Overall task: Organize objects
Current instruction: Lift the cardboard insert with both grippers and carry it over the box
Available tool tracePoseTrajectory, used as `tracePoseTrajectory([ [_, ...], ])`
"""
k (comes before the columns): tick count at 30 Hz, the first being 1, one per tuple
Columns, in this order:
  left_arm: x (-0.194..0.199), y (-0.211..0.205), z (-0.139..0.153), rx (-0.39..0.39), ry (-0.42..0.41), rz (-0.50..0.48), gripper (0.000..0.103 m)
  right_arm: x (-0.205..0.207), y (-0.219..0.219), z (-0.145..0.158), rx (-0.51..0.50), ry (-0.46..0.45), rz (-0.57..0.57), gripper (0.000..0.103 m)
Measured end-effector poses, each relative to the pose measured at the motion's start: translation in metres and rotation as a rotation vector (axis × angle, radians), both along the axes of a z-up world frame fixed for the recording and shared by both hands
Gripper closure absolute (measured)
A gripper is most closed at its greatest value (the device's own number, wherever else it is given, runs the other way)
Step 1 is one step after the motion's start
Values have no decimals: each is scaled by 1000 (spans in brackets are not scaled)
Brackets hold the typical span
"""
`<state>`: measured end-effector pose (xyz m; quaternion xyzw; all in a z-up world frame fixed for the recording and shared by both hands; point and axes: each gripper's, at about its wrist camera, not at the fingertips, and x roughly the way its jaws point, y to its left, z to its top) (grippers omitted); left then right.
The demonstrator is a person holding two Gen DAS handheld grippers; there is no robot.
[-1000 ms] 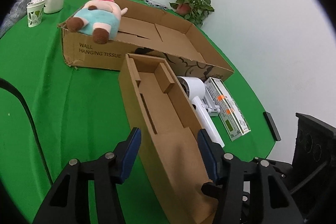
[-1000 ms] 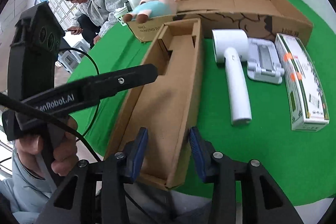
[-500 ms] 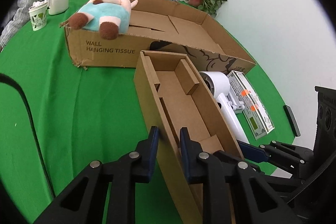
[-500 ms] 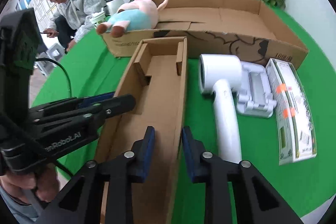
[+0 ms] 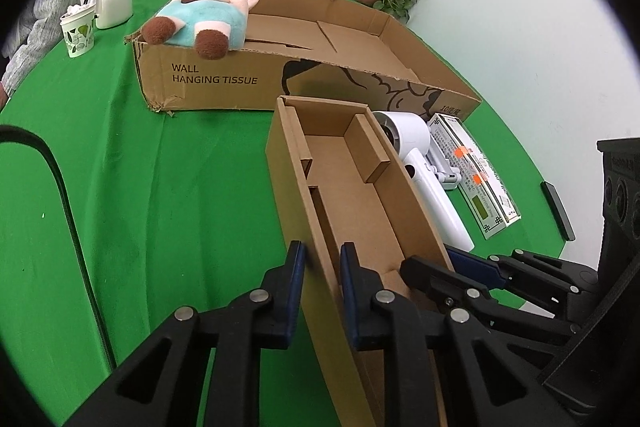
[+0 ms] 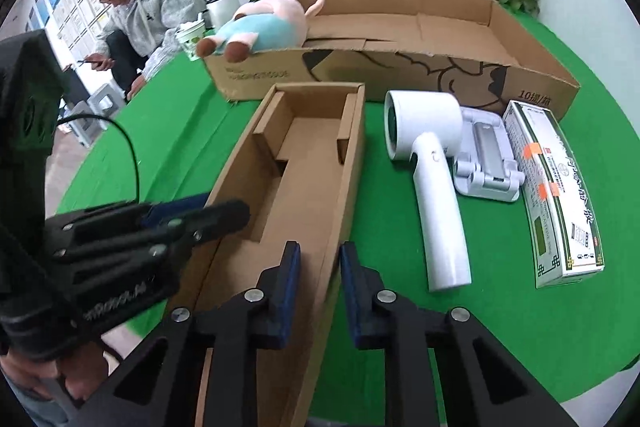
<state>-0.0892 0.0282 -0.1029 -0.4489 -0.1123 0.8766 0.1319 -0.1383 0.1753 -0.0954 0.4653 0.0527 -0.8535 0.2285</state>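
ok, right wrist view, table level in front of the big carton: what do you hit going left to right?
Long narrow open brown cardboard box → white handheld dryer-shaped device → pale grey plastic stand → white and green printed carton.

Left tool (image 5: 322, 267): black plastic scissor-style arms, blue pads (image 5: 297, 269) on the finger faces, round silver screw heads at the pivots. Right tool (image 6: 318, 267): same build, black arms, blue pads (image 6: 294, 267), silver screws. White lettering on the black body of the left tool, blurred. Thin black cable (image 6: 132, 151) loops behind it.
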Motion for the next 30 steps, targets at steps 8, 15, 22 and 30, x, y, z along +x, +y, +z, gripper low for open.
tracePoseTrajectory([
  [8, 3, 0, 2, -10, 1, 21, 88, 1, -3, 3, 32, 29, -45, 93],
  [15, 7, -4, 23, -19, 67, 44, 90, 7, -6, 20, 18, 89, -63, 95],
  [22, 8, 1, 56, -42, 146, 58, 91, 11, -5, 53, 8, 182, -78, 95],
  [30, 2, 13, 103, -77, 240, 57, 91, 11, 3, 96, -47, 256, -87, 95],
])
